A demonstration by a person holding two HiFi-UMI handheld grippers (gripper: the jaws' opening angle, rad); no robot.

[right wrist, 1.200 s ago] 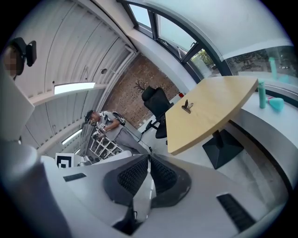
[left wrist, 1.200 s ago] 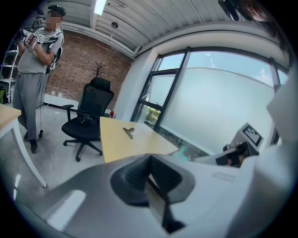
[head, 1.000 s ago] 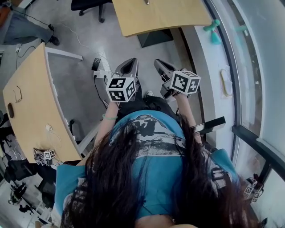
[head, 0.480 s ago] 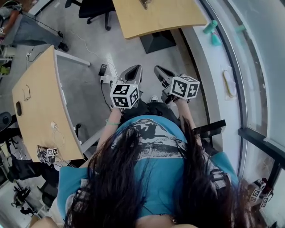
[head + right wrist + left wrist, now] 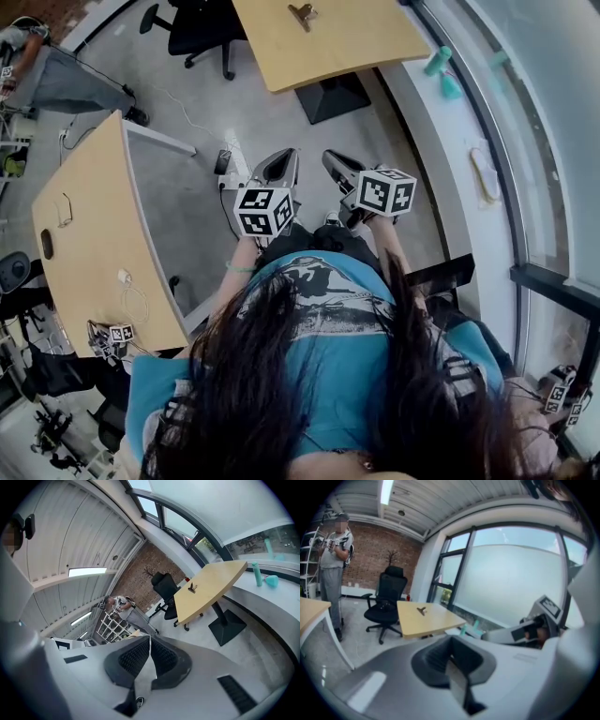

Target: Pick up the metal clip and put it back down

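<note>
Floor: Progress on the clip job is nil, going by what I can see. Nearest me is the person in the blue printed shirt [image 5: 328, 356], holding both tools close to the body over the grey concrete floor [image 5: 187, 122].

Desk: Jaw state?

Floor: The left gripper [image 5: 451, 644], grey plastic with a black-and-white marker cube, has its fingers pressed together with nothing between them. The right gripper [image 5: 150, 641], same build, is fully closed and also empty.

Desk: Where's the clip?

Floor: Across the room. The small metal clip [image 5: 302, 13] with dark handles lies flat on the light wooden table [image 5: 347, 37], towards its far end. It's well apart from both grippers. The black swivel office chair [image 5: 202, 23] stands just beside that table. Nothing is touching the clip.

Desk: So nothing's done yet?

Floor: My read is no. The clip hasn't been picked up or even reached.

Desk: What's left?

Floor: All of it. Walk over to the table, open one set of jaws, and line up on the clip. Then close, lift, lower and release. Both grippers point roughly that way, so the approach looks like the step in hand.
</note>
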